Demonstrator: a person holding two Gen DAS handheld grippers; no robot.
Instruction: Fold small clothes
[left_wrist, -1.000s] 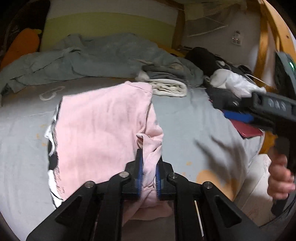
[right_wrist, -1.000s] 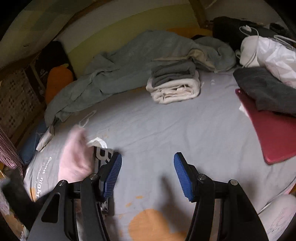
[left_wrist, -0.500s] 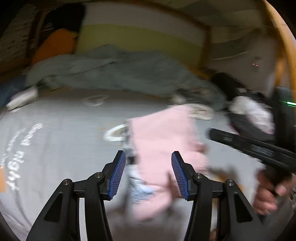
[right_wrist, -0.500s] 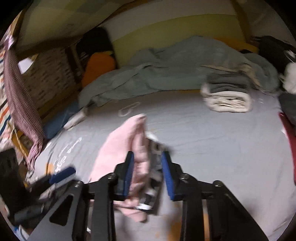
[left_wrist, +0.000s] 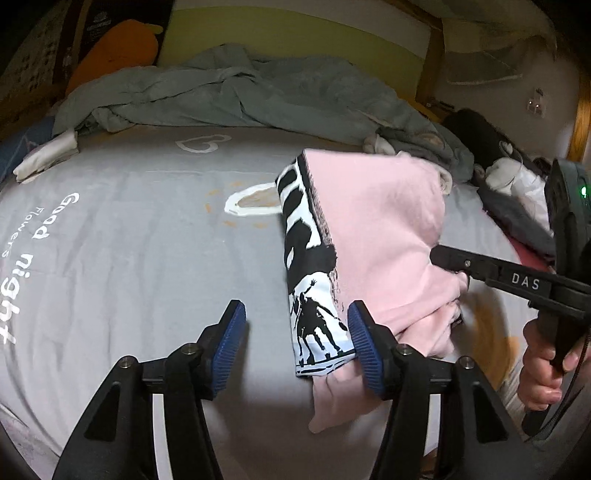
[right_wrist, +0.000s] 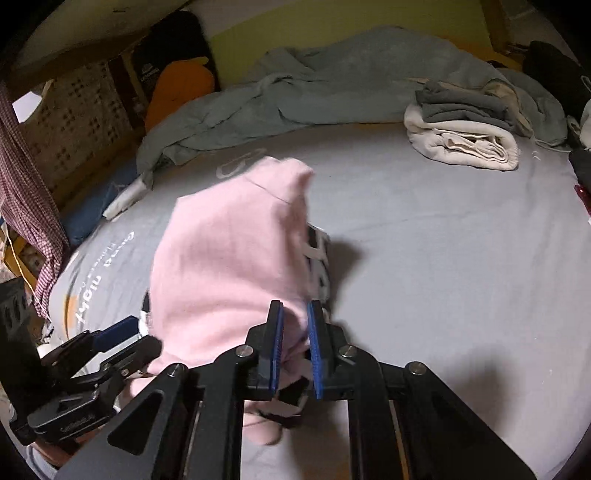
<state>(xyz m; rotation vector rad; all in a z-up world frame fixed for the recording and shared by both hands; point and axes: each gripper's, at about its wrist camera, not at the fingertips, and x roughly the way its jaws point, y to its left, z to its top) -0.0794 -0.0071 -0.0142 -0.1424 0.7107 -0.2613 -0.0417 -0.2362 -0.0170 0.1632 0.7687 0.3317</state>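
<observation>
Jaws of the right gripper (right_wrist: 295, 350) had just been closing and were clamped on a bunched edge of the pink garment (right_wrist: 229, 258), low in the centre of the right wrist view. Those of the left gripper (left_wrist: 295, 347) had just been opening and stood apart in the lower middle of the left wrist view; the garment's printed black-and-white side lay partly between them, against the right-hand pad, with no squeeze from the other.

The pink garment hung over the grey bed sheet (left_wrist: 129, 240), right of centre in the left view, draped from the right gripper's hold. Its lower corner drooped in a soft fold toward the bottom of the frame.

Judging by that drape, the cloth was light, limp and not fragile; it would sag and crumple wherever it lacked support, and a thin single layer could slip out of the pads. A sound hold would probably be at a corner or along a hem, taking a doubled fold. A stack of folded clothes (right_wrist: 465, 129) sat in the upper right of the right view, well apart.
</observation>
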